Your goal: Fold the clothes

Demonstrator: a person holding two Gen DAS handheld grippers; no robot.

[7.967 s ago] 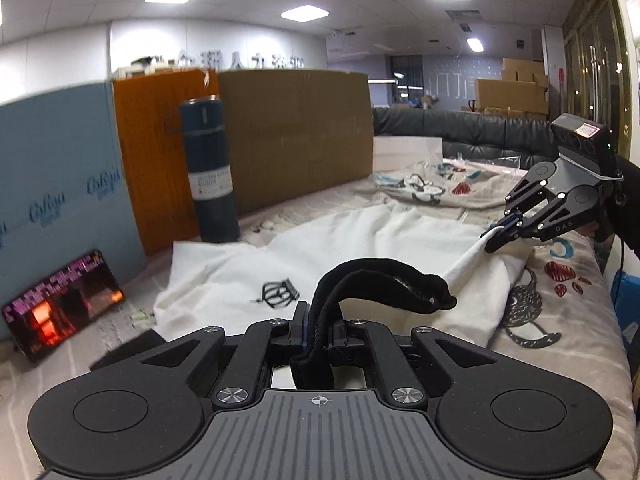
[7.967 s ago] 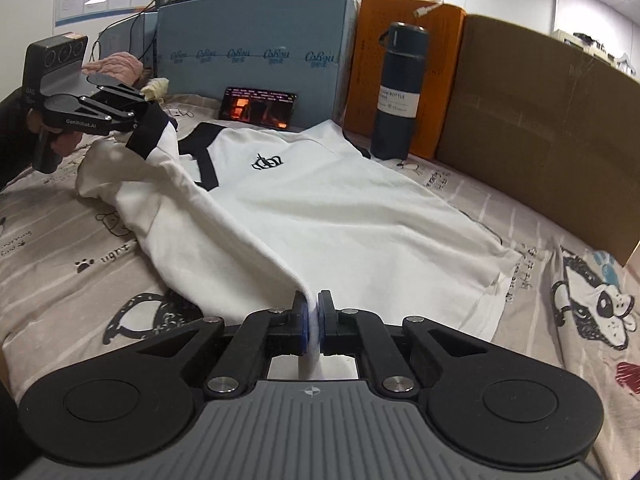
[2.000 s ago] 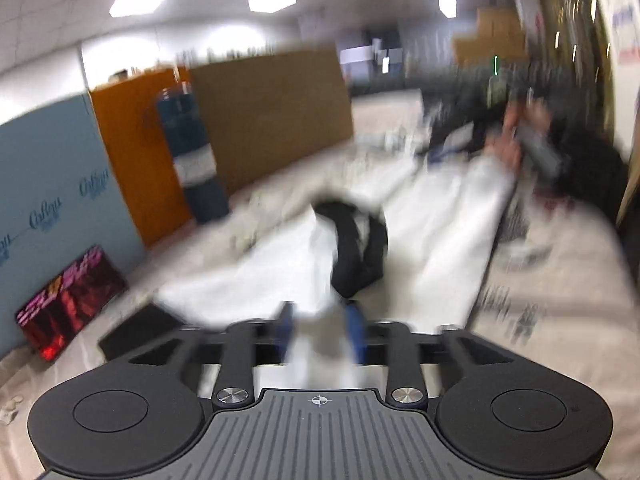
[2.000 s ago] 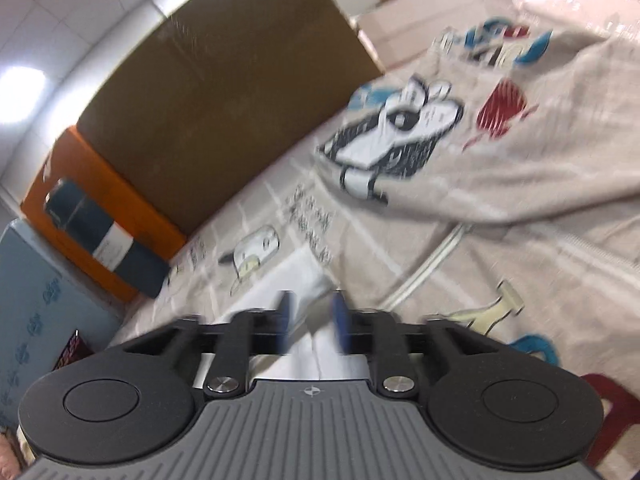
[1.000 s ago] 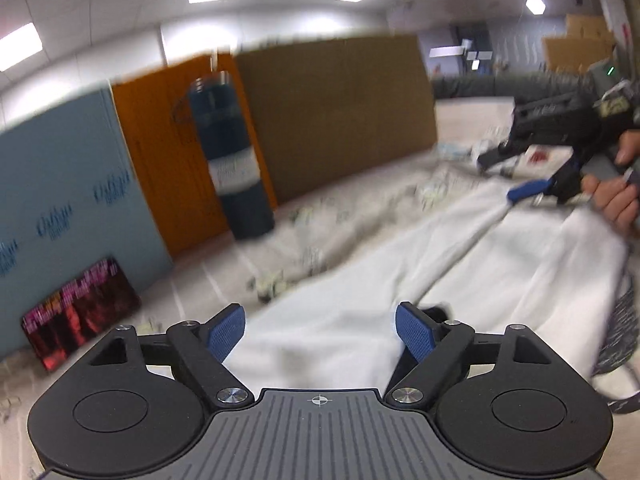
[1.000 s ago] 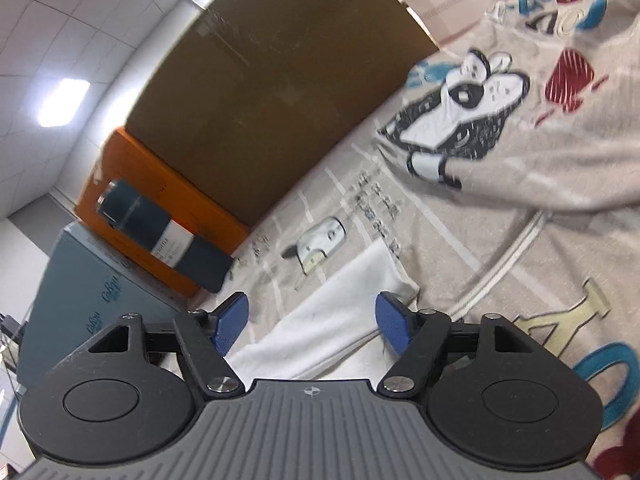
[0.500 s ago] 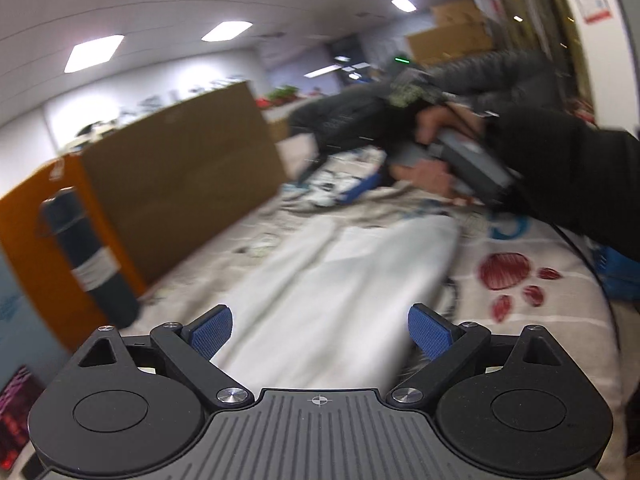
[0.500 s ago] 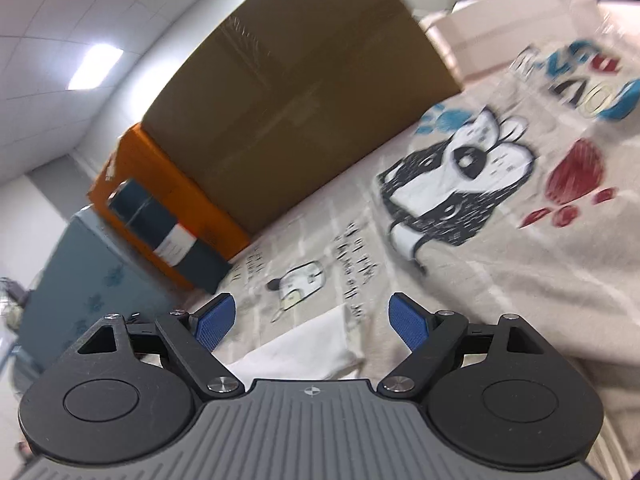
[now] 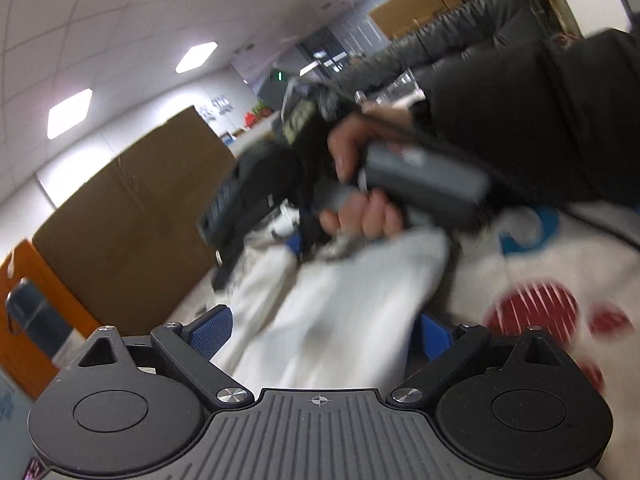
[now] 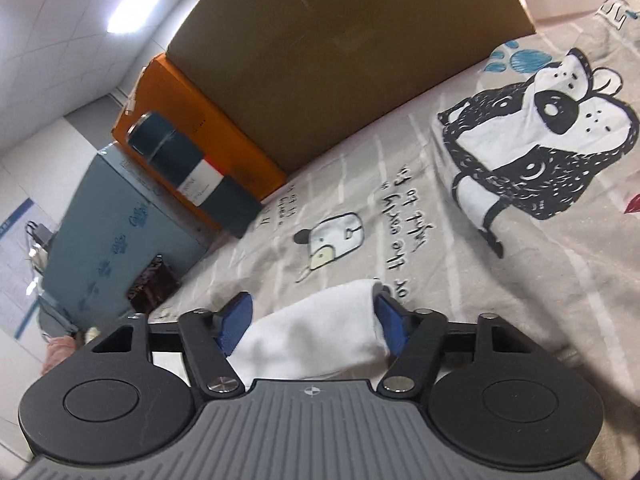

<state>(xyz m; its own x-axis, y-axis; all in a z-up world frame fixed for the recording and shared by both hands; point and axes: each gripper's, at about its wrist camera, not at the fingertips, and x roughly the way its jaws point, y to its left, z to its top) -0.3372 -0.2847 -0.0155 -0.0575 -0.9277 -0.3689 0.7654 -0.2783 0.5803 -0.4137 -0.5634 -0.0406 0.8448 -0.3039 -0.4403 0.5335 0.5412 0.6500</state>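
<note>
Left wrist view: at far left a dark blue bottle (image 9: 30, 318) stands against an orange panel (image 9: 44, 312), with a brown cardboard sheet (image 9: 132, 224) beside it. Centre foreground, the left gripper (image 9: 320, 330) has its blue-padded fingers spread wide apart, with the white garment (image 9: 340, 304) lying between them; contact between pads and cloth cannot be confirmed. The garment runs away from the camera as a long folded band on the printed bedsheet (image 9: 560, 264). At its far end, blurred by motion, the right gripper (image 9: 294, 246) is gripped by a bare hand (image 9: 360, 184) in a dark sleeve; its blue pad sits at the cloth edge. Right wrist view: at left a blue foam board (image 10: 120, 240) and a small dark screen (image 10: 150, 284) leaning on it; then the same bottle, orange panel and cardboard along the back. Centre foreground, the right gripper's fingers stand apart, straddling the folded end of the white garment, the right-hand pad (image 10: 390, 322) touching or just beside the cloth. To the right, the sheet carries a black-and-white dog print (image 10: 536, 140).
</note>
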